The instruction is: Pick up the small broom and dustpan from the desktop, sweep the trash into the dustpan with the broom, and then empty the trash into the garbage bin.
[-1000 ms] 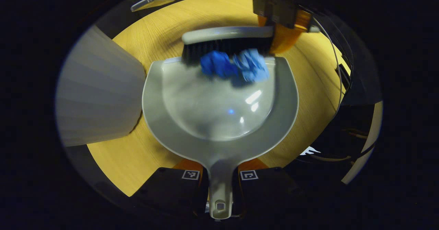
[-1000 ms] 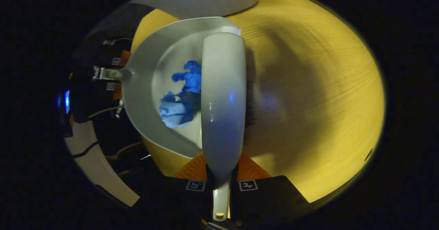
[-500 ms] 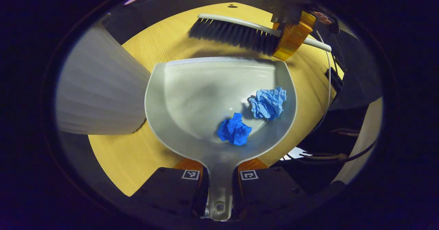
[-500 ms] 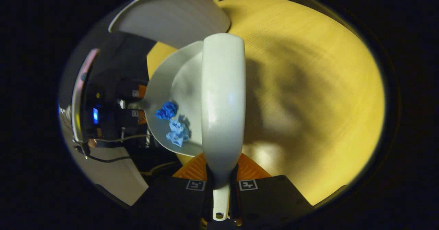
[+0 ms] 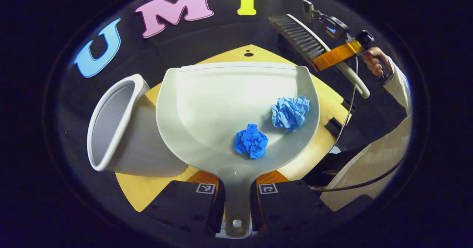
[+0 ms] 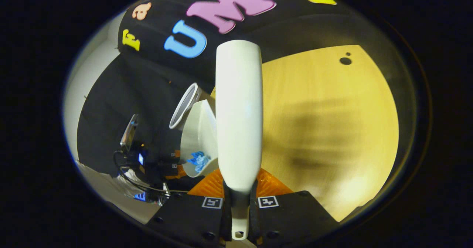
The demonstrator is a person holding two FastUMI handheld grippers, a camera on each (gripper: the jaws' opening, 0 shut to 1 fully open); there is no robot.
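Above desk point(image 5: 317, 141), dustpan point(image 5: 221, 92) holds paper balls point(image 5: 251, 141).

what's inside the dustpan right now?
Two crumpled paper balls lie in the dustpan: a dark blue one near the handle and a lighter blue one toward the right wall. The table under the pan is hidden.
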